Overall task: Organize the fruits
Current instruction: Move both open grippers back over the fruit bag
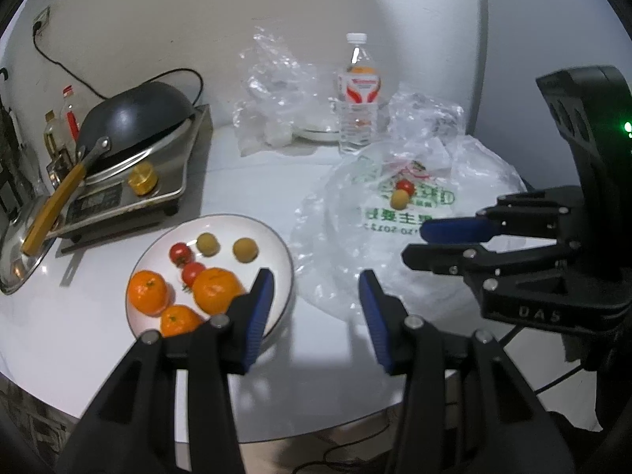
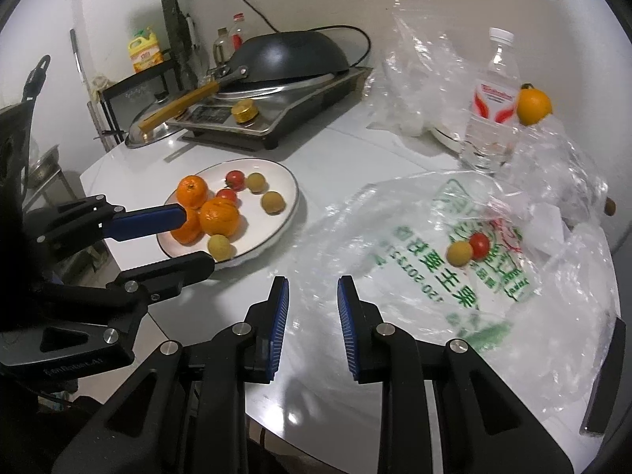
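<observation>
A white plate holds three oranges, two cherry tomatoes and small yellow-brown fruits. On the printed plastic bag lie one cherry tomato and one yellow-brown fruit. Another orange sits behind the water bottle. My left gripper hovers at the plate's near edge, open and empty. My right gripper hangs over the bag's near edge, its pads a narrow gap apart with nothing between them.
An induction cooker with an upturned black wok stands behind the plate, a steel lid beside it. A water bottle and crumpled clear bags fill the back. The table's edge runs just below both grippers.
</observation>
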Available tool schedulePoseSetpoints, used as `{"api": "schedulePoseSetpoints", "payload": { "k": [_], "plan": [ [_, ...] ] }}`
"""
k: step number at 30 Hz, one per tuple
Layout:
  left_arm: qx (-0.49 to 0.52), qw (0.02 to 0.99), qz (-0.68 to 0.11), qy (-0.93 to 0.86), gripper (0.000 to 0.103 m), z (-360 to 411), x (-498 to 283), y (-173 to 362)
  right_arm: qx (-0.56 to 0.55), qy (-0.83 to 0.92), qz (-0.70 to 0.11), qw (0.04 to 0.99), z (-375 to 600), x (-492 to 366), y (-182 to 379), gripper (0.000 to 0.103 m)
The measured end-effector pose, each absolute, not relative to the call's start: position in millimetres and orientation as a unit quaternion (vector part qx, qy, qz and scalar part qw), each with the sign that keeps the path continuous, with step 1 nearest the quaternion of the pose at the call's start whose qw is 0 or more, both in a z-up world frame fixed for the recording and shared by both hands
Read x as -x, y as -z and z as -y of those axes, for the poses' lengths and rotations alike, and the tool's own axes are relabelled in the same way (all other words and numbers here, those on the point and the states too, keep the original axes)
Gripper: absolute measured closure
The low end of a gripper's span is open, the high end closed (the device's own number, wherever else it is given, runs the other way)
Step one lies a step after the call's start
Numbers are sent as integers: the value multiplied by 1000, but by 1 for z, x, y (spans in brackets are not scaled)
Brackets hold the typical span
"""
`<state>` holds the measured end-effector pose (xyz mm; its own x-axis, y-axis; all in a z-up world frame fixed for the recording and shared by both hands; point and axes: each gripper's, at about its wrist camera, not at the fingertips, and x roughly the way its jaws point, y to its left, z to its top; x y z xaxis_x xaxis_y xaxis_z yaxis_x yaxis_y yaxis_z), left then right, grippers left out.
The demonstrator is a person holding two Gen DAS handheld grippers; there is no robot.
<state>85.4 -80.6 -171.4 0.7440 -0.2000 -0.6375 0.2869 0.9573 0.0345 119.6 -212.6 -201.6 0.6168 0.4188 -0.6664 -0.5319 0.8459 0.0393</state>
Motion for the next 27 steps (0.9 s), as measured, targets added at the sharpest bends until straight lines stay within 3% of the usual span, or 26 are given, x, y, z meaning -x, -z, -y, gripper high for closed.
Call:
{"api": "schedulePoseSetpoints", "payload": {
  "k": [27],
  "plan": [
    [-124,913,-349,172,57,186,-118,172,32,-223,-342,912,320,-141,210,76]
  ]
}}
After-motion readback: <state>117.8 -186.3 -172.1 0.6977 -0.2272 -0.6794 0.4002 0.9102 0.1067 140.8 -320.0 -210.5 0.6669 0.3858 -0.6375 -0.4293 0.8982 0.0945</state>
